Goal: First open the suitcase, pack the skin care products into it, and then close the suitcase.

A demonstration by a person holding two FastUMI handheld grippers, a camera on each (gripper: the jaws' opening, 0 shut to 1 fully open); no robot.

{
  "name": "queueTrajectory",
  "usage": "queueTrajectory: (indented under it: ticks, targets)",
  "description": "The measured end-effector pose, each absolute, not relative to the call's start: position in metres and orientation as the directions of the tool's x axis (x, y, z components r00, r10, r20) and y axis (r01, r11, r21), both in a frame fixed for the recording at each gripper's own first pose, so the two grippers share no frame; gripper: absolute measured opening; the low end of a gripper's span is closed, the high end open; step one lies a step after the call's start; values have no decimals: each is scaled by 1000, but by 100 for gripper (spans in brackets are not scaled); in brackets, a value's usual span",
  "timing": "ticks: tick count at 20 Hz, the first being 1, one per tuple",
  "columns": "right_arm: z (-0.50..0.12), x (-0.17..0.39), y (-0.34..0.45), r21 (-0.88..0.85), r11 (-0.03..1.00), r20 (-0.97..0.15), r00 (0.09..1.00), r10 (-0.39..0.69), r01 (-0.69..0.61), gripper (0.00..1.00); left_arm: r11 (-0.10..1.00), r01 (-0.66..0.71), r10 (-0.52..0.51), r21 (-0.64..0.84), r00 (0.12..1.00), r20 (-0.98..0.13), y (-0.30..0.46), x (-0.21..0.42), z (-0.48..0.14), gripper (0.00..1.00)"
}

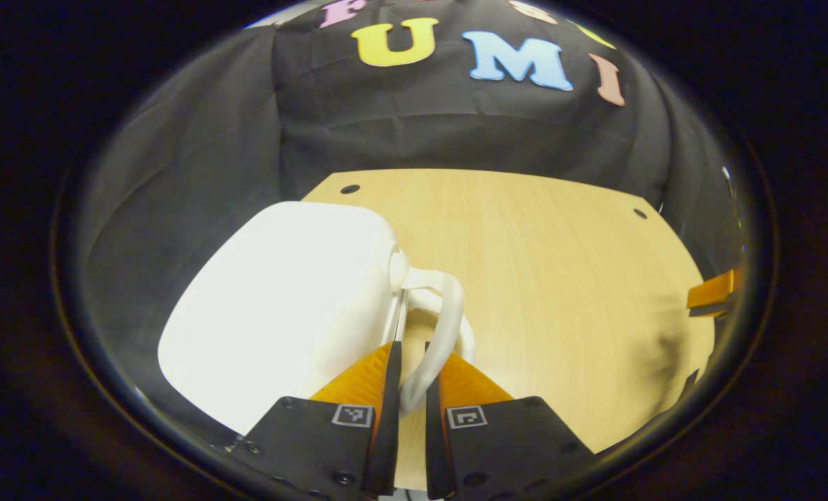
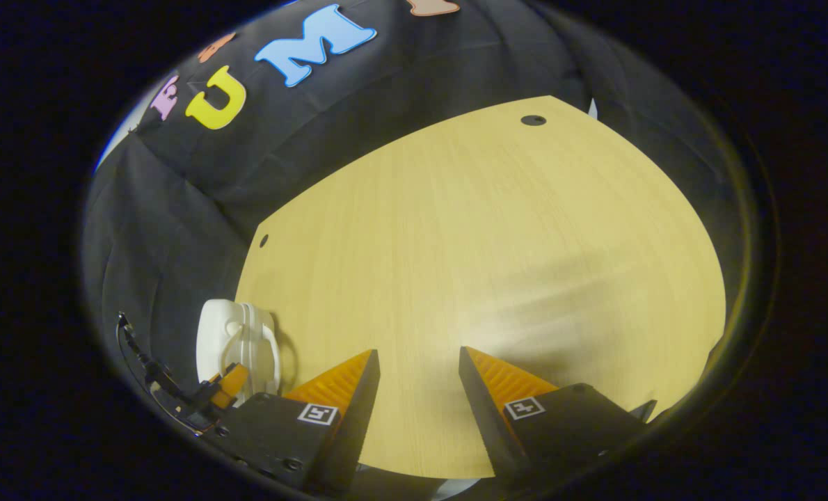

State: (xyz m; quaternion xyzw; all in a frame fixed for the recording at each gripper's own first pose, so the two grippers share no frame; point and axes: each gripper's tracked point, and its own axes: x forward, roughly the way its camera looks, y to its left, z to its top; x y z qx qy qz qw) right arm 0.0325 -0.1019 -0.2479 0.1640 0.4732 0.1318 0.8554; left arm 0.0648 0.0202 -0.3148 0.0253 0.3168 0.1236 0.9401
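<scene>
On the wooden table (image 1: 567,278), left gripper (image 1: 408,379) has its jaws nearly together, clamped on the white handle (image 1: 442,327) of the suitcase (image 1: 282,306); both fingers press the handle loop from either side. Suitcase is white, shut, standing on the table's left edge, body up and left of the jaws, handle running straight down between them. Its lower-left corner is cut off at the view's rim. An orange-and-black piece at the far right edge is probably the other gripper, too cropped to confirm.

Right gripper (image 2: 419,365): jaws wide apart, holding nothing, over bare table. In right gripper view the suitcase (image 2: 226,337) sits small at far left, well apart from those jaws, with the left gripper's tip at its handle (image 2: 269,348). Contact there is hard to make out.
</scene>
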Motion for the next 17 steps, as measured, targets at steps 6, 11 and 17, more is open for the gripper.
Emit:
queueTrajectory:
  ticks: [6, 11, 17]
  targets:
    - [-192, 71, -149, 320, 944, -664, 690, 287, -84, 71, 929, -339, 368, 146, 877, -310, 19, 92, -177, 100]
    - [-1, 128, -191, -21, 987, -105, 982, 155, -158, 72, 941, -295, 265, 167, 948, 177, -61, 136, 44, 98]
    - [57, 134, -194, -174, 972, 233, 953, 194, -155, 92, 993, -88, 111, -81, 927, 358, -216, 181, 76, 97]
